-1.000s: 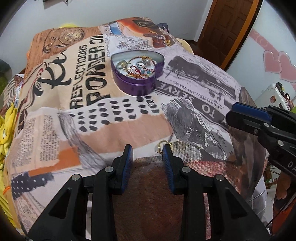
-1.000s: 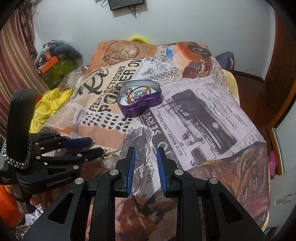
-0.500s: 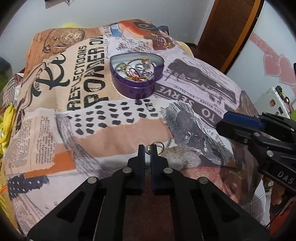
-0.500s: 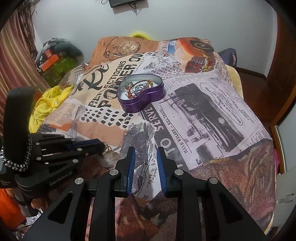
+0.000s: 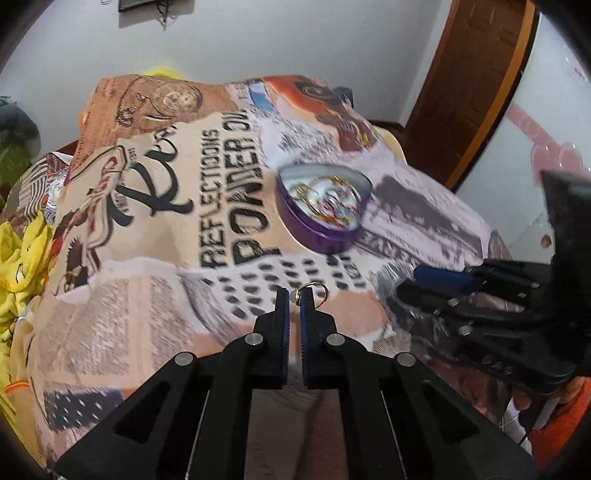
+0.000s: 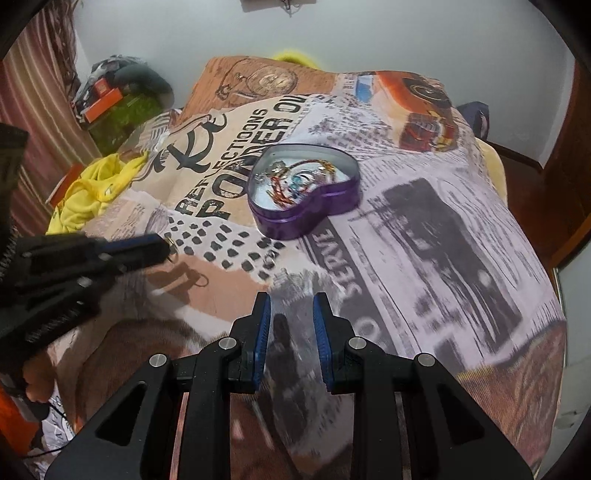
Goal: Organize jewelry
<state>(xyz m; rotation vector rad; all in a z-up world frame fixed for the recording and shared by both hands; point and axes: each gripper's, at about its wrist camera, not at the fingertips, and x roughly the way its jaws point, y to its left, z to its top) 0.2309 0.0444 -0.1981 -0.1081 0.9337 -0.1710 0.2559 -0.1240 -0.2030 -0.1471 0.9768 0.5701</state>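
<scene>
Gold ring (image 5: 314, 291) pinched at the left gripper (image 5: 294, 295) tips, off the blanket (image 5: 147, 258).

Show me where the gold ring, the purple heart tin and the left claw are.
gold ring (image 5: 318, 292), left wrist view, on its loop beside the fingertip.
purple heart tin (image 6: 314, 212), right wrist view, on its side wall.
left claw (image 5: 294, 295), left wrist view, midway between its fingertips.

bed (image 6: 424, 236) under newspaper-print blanket, white wall (image 6: 369, 33), wooden door (image 5: 476, 74) at right, striped curtain (image 6: 33, 107) at left
</scene>
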